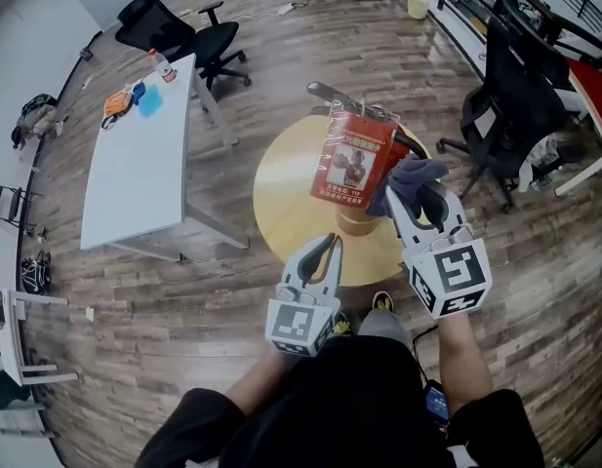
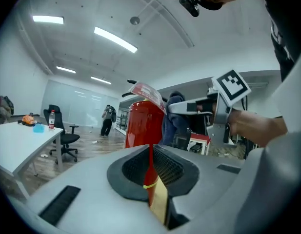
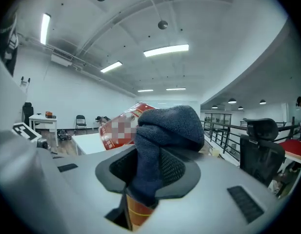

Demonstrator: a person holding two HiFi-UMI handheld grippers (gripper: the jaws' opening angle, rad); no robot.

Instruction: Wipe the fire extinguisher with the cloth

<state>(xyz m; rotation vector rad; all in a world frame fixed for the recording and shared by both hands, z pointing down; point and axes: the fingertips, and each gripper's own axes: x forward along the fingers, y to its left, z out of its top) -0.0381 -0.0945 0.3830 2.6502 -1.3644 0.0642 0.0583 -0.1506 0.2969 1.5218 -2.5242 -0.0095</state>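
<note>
Wood-plank flooring (image 1: 213, 291) surrounds a round yellow table (image 1: 281, 198) at the centre of the head view.

Right gripper (image 1: 418, 203): jaws clamped on the cloth (image 3: 160, 130), a dark blue-grey terry fabric. It is bunched into a soft pad, probably so that a thick fold meets the cylinder.

Left gripper (image 1: 329, 244): jaws nearly together and empty, held low, lower centre.

Fire extinguisher (image 2: 140, 123): upright on the table, a glossy red cylinder with a laminated tag (image 1: 354, 164) hanging at its neck. The cloth sits at its upper right; contact is unconfirmed.

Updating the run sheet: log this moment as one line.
left gripper shut, empty | right gripper shut on cloth | fire extinguisher on table
</note>
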